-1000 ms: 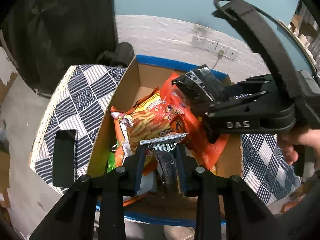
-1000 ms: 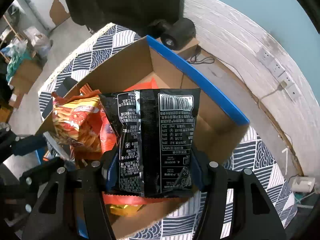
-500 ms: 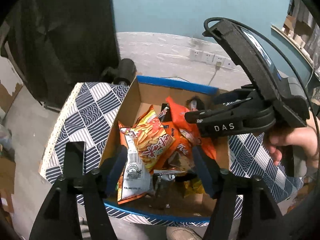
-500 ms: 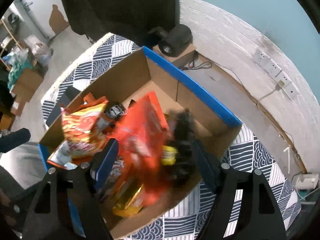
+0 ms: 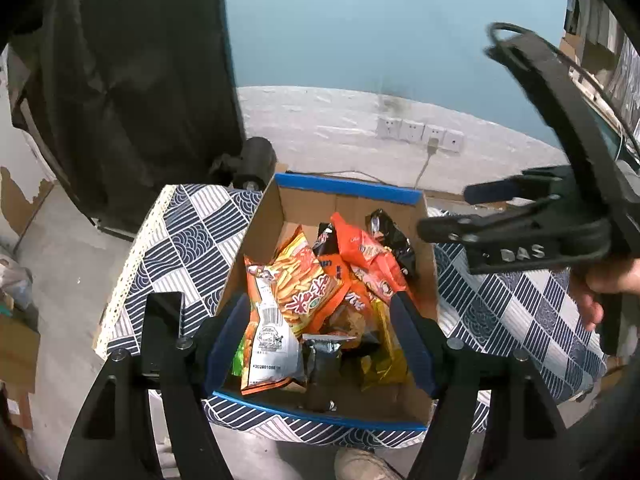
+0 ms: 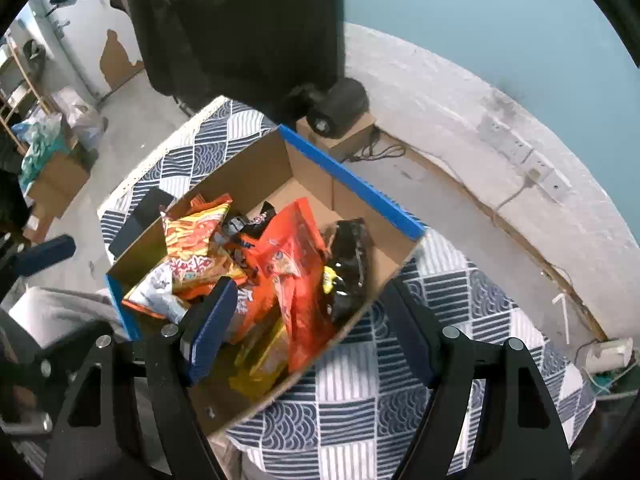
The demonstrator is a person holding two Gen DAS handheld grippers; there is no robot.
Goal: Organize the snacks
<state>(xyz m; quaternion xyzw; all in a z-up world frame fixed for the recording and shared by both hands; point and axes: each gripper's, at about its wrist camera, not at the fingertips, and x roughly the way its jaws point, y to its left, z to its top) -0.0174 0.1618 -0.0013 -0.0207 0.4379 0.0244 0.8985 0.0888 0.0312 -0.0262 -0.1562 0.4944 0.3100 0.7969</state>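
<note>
Both packets now dropped into the cardboard box (image 5: 430, 280).
Left gripper (image 5: 320, 344) jaws opening, empty; right gripper (image 6: 308, 332) wide, empty (black packet (image 6: 348, 264) landed inside).

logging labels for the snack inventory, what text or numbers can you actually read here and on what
"DAS": raised on the right gripper body.
"F2026010SE1H", roughly: under the barcode on the orange fries bag.
Large red characters on that bag's front: present, not clearly readable.
Print on the black packet: too blurred.
</note>
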